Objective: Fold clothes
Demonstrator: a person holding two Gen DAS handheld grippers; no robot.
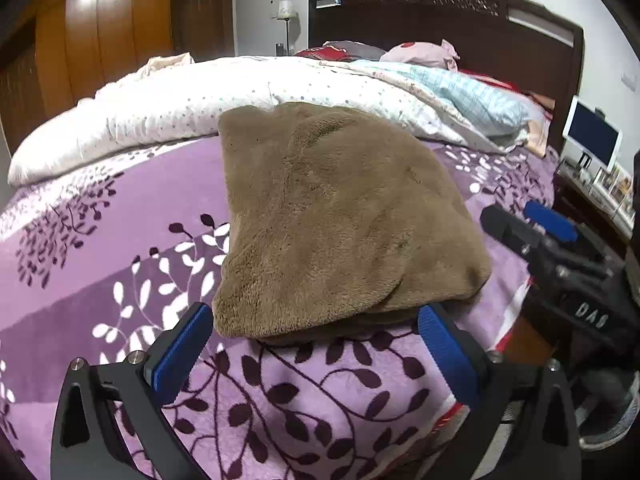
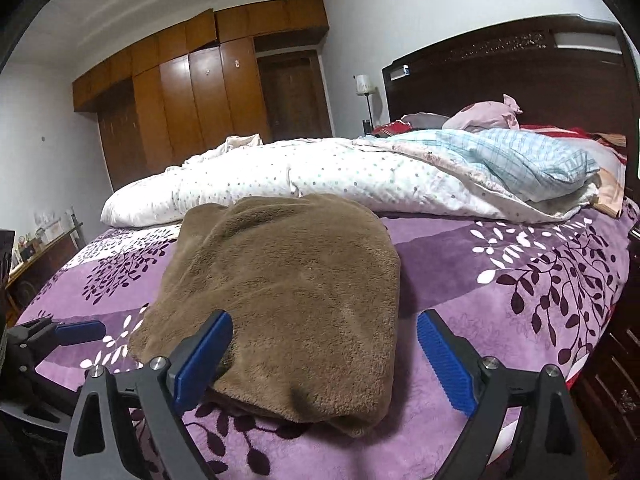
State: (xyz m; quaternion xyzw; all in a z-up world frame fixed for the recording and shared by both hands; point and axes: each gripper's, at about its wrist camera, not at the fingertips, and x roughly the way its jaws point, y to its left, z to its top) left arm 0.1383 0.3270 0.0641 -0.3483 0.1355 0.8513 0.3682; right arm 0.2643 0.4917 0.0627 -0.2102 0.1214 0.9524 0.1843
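A brown fleece garment (image 1: pixel 332 216) lies folded into a thick rectangle on the purple floral bedspread (image 1: pixel 100 240). My left gripper (image 1: pixel 316 344) is open and empty, its blue pads just short of the garment's near edge. In the right wrist view the garment (image 2: pixel 288 292) lies ahead. My right gripper (image 2: pixel 324 356) is open, its jaws on either side of the garment's near right corner, gripping nothing. The right gripper also shows at the right of the left wrist view (image 1: pixel 532 220). The left gripper shows at the left edge of the right wrist view (image 2: pixel 76 330).
A white dotted duvet (image 1: pixel 180 108) and a blue checked quilt (image 1: pixel 472 96) are bunched behind the garment. Pillows lie against the dark headboard (image 1: pixel 440 20). A nightstand with a tablet (image 1: pixel 592 136) stands right of the bed. Wooden wardrobes (image 2: pixel 192 96) line the far wall.
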